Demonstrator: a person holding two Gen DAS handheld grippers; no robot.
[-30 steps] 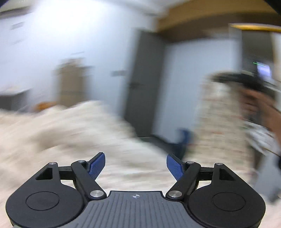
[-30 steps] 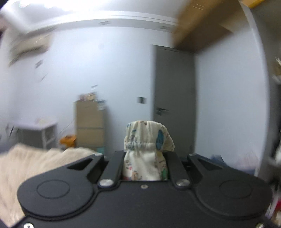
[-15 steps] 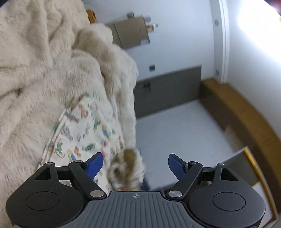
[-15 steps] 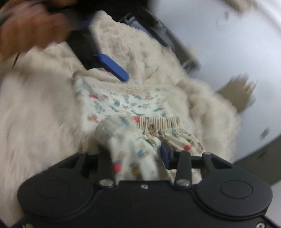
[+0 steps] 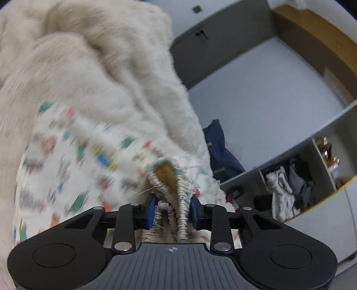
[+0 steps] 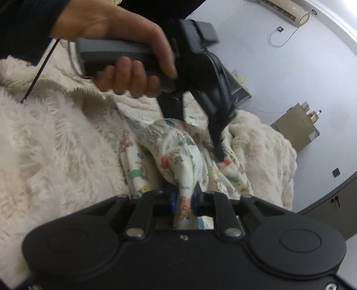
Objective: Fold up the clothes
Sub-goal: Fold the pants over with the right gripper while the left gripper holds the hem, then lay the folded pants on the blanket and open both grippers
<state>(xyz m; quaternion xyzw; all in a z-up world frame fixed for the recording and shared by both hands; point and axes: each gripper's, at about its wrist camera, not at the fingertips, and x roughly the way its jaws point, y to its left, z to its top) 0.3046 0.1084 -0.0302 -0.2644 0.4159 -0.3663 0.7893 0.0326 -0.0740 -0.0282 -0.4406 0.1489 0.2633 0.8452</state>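
A small printed garment (image 6: pixel 176 154), white with tiny coloured cartoon figures, lies bunched on a cream fluffy blanket (image 6: pixel 55 142) that covers a bed, close to the bed's edge where the blanket drops away to the floor. The left gripper (image 5: pixel 171 209) has just been closing, and its blue fingers (image 5: pixel 151 208) now pinch the garment's gathered elastic band, which stands up in a ribbed loop between them. The rest of the cloth spreads away to the left over the blanket, blurred in the left wrist view. The right gripper (image 6: pixel 183 200) has also just been closing, and its fingers (image 6: pixel 172 200) are pressed onto a narrow fold of the same garment, with cloth rising in a soft hump just beyond them. In the right wrist view a hand (image 6: pixel 125 55) grips the grey handle of the left gripper, which reaches down from above onto the far side of the garment; a dark sleeve (image 6: pixel 24 24) shows at the upper left. Past the bed's edge, the left wrist view shows a grey door (image 5: pixel 223 44), a white wall, a dark blue bag (image 5: pixel 218 149) on the floor and open shelves (image 5: pixel 290 191) holding folded clothes. The right wrist view shows a cardboard box (image 6: pixel 294 125) against the wall and an air conditioner (image 6: pixel 285 9) high up.
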